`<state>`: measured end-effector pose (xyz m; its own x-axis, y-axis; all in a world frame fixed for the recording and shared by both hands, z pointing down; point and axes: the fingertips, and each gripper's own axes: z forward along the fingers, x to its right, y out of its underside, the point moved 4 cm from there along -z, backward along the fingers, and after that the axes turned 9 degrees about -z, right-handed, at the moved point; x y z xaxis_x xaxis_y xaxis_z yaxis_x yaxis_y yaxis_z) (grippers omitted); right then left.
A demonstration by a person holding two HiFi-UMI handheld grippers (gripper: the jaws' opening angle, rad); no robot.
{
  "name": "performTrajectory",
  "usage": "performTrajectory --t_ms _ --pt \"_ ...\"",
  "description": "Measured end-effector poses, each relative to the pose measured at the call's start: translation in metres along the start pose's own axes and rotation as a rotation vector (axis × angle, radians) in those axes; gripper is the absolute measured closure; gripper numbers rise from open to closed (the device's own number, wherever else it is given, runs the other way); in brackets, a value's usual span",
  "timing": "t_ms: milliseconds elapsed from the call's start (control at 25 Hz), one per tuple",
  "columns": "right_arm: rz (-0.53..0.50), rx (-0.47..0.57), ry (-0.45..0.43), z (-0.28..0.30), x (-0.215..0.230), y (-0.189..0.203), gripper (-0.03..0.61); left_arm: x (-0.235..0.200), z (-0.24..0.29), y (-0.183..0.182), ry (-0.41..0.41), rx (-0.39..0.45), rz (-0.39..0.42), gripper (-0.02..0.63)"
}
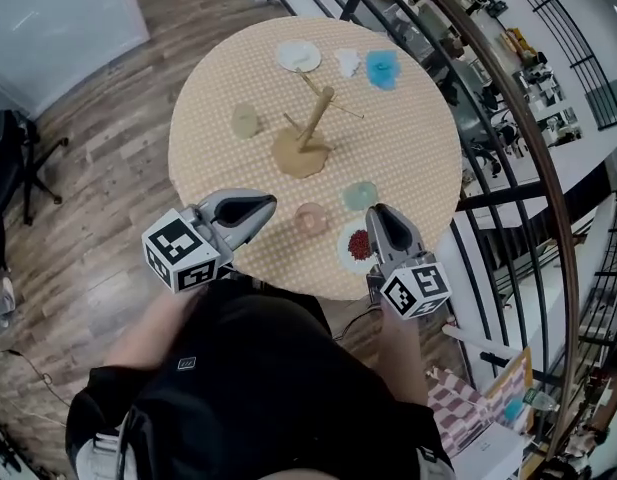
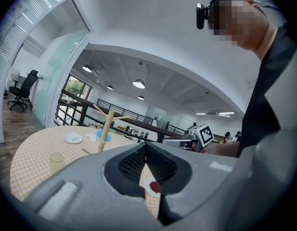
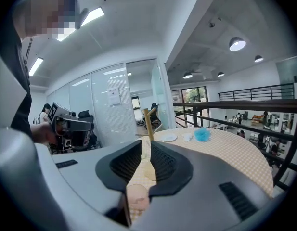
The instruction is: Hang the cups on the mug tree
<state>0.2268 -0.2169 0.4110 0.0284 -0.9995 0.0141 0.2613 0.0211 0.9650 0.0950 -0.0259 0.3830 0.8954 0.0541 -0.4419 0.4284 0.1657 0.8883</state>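
A wooden mug tree (image 1: 310, 133) stands bare near the middle of the round checked table (image 1: 218, 88). Three cups stand on the cloth: a pale yellow one (image 1: 245, 120) left of the tree, a pink one (image 1: 311, 218) and a pale green one (image 1: 360, 196) at the near side. My left gripper (image 1: 263, 206) hovers over the near left edge, shut and empty. My right gripper (image 1: 373, 213) is over the near right, its jaws a narrow slit apart with nothing in them. The right gripper view shows the pink cup (image 3: 137, 198) below the jaws and the tree (image 3: 148, 121) beyond.
A white plate of red beans (image 1: 356, 245) lies beside the right gripper. At the far side lie a white saucer (image 1: 299, 56), a white crumpled scrap (image 1: 347, 61) and a blue fluffy thing (image 1: 382, 68). A black railing (image 1: 508, 118) curves round the table's right.
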Motion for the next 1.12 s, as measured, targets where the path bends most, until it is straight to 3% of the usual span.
performTrajectory --t_ms 240,480,680,1120 --pt "0.0 -0.026 0.02 0.021 0.038 0.037 0.48 -0.011 0.03 0.012 0.013 0.0 0.015 0.606" --pt "-0.006 -0.043 0.014 0.045 0.048 0.076 0.439 -0.025 0.047 0.023 0.01 0.001 0.033 0.606" --pt "-0.078 -0.064 0.003 0.054 0.056 0.097 0.384 -0.029 0.054 0.032 -0.009 -0.025 0.025 0.606" --pt "-0.242 -0.023 -0.022 0.083 0.095 0.14 0.251 -0.041 0.067 0.051 0.002 0.007 -0.107 0.606"
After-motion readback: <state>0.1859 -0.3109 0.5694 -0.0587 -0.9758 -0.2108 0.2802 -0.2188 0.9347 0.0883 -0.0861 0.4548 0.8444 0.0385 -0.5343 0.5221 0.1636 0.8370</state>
